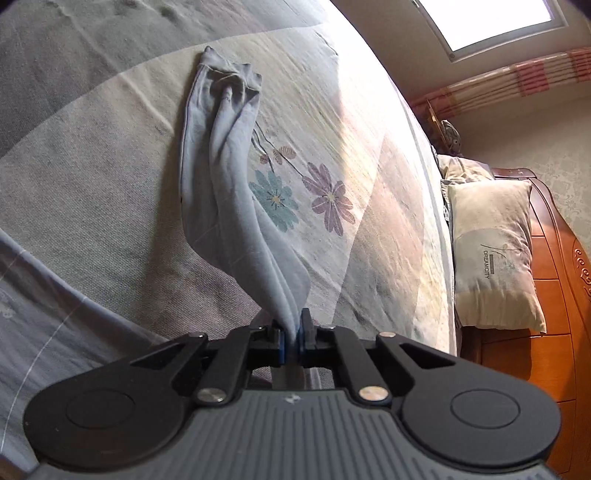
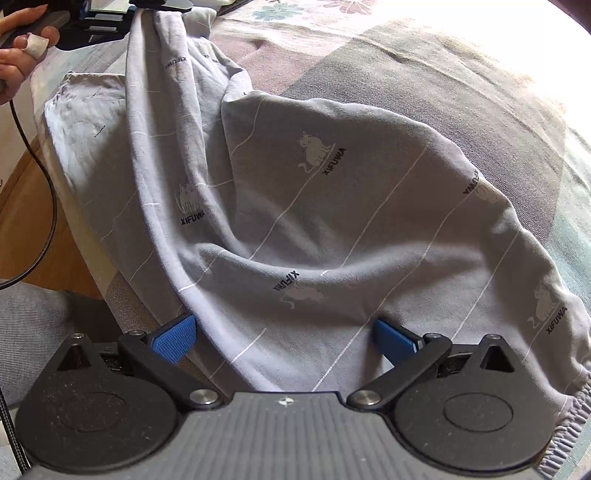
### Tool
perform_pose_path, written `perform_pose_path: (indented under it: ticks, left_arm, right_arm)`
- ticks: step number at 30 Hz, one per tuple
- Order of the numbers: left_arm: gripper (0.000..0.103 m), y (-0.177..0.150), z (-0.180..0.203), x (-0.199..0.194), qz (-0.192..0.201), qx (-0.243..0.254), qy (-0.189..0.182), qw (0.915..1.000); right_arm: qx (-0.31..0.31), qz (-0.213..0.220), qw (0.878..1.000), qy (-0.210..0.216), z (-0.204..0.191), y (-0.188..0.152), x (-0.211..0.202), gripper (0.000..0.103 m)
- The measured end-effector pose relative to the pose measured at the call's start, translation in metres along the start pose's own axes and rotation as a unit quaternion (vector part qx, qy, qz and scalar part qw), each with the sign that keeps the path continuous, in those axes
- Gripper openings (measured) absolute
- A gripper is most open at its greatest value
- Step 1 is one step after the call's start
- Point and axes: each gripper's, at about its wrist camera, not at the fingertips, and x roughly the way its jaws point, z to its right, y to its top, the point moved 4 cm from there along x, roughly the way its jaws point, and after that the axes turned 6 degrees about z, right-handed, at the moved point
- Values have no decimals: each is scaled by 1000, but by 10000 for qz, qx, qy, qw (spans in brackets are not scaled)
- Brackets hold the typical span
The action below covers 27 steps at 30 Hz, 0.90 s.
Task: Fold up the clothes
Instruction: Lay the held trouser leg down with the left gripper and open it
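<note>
Grey cotton, printed with small cats and thin white lines, is the pair of trousers (image 2: pixel 295 206) spread on the bedspread (image 2: pixel 461 74) under the right gripper (image 2: pixel 284 336). Its blue pads (image 2: pixel 173 338) stand wide apart, touching nothing I can be sure of, with the cloth directly below and the elastic waistband at about four o'clock. From there the garment rises toward eleven o'clock, where a leg is drawn up into the left gripper (image 2: pixel 110 14), held by a hand (image 2: pixel 22 44).

In the left wrist view, the left gripper (image 1: pixel 293 332) is clamped on a gathered trouser leg (image 1: pixel 225 155). The leg's long axis runs away toward eleven o'clock, its cuff lying flat on the bedspread (image 1: pixel 92 177); a pillow (image 1: pixel 495 251) sits at three o'clock. I judge the left hand alone controls the leg, so the fold turns on carrying it along that axis.
</note>
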Motion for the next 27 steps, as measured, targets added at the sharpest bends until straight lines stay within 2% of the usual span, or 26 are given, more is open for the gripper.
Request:
perform_pose_path:
  ticks: [4, 7, 10, 15, 16, 18, 20, 23, 24, 25, 26, 27]
  left_arm:
    - [5, -14, -11, -22, 67, -13, 345, 9994]
    - [5, -23, -27, -32, 32, -215, 480, 9986]
    - [5, -26, -39, -38, -39, -177, 771, 9969]
    - [5, -26, -46, -46, -177, -44, 870, 9960]
    - [5, -26, -47, -46, -225, -9, 882, 9958]
    - [5, -27, -51, -44, -312, 58, 903, 9954]
    - [5, -28, -55, -41, -394, 114, 932, 9948]
    - [5, -31, -66, -32, -491, 53, 1018, 9936]
    - [5, -32, -67, -29, -556, 78, 1031, 9931]
    - [5, -33, -67, -27, -635, 165, 1054, 9923]
    - [5, -34, -68, -26, -688, 237, 1063, 9917]
    - [5, -34, -68, -25, -741, 308, 1073, 9910]
  right_arm:
    - [-31, -32, 10000, -17, -2, 1, 2, 103]
    - [-25, -65, 10000, -9, -1, 2, 2, 103]
    - [34, -109, 9999, -27, -1, 3, 1, 103]
    - [121, -113, 9999, -47, 0, 8, -8, 98]
    - [117, -86, 9999, -38, -1, 9, -12, 92]
    - [-441, -139, 9989, -29, -11, 6, -15, 85]
    - [-1037, -199, 9944, -21, -23, 3, -19, 63]
    - [-1909, -282, 9811, 105, -34, -3, -23, 42]
    - [-2077, -316, 9775, 192, -37, -5, -23, 38]
    - [-2227, -350, 9739, 282, -40, -7, -22, 28]
    - [-2347, -342, 9709, 318, -42, -8, -21, 24]
    - [-2462, -327, 9680, 346, -43, -8, -21, 23]
